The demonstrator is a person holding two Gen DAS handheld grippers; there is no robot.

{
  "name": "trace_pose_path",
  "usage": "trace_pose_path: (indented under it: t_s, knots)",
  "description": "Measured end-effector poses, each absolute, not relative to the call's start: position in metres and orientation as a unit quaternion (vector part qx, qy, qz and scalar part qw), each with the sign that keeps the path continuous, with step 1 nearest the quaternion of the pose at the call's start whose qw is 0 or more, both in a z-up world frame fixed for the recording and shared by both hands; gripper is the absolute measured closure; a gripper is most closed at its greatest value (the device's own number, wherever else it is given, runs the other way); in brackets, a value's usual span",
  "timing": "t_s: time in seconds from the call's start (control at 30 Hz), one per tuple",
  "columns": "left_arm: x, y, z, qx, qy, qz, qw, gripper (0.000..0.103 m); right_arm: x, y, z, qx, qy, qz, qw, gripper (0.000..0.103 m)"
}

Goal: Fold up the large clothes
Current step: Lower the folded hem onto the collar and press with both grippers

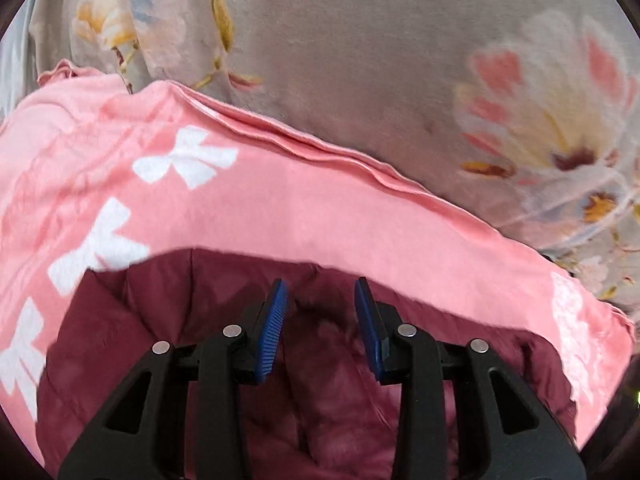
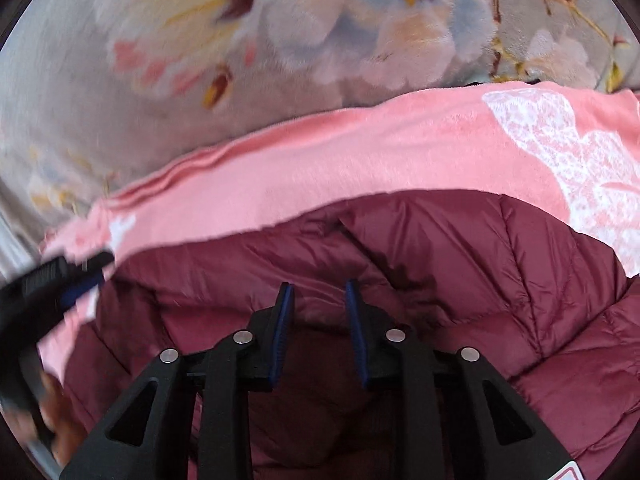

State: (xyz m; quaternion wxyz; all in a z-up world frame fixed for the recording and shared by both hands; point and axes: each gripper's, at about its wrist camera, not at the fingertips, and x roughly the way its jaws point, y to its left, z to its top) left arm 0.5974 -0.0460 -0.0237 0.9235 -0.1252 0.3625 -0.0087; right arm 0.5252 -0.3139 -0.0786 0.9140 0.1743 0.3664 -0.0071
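1. The left gripper (image 1: 321,320) is pointing steeply down over the maroon jacket (image 1: 224,304). Its blue fingers (image 1: 274,332) are standing partly apart; puffy fabric is lying in the gap, but whether the pads are pinching it I cannot tell.
2. The right gripper (image 2: 318,328) is tilting down likewise, fingers (image 2: 282,332) a little closer together. Fabric is bulging between them; a grip cannot be confirmed.
3. The jacket is lying directly under and ahead of both grippers, its edge running crosswise to the fingers.
4. In the right view, the left gripper is appearing at the jacket's left edge, so each hand is seemingly working its own side.
5. Beyond, the jacket is resting on a pink blanket (image 1: 280,184).
6. Farthest, a floral cover (image 1: 360,60) is spreading over the bed.
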Motion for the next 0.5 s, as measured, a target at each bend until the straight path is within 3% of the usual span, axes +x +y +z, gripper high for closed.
trace_pose_path:
  t_s: [0.17,0.5]
  knots:
    - [0.623,-0.044,-0.046,-0.103,0.403,-0.001,0.909,0.07,0.522,-0.321,-0.082,0.185,0.366,0.0,0.912,0.083]
    - [0.592,-0.052,-0.08,-0.063,0.42,-0.026,0.905,0.07,0.514,-0.316,-0.066,0.187,0.35,-0.01,0.918,0.082]
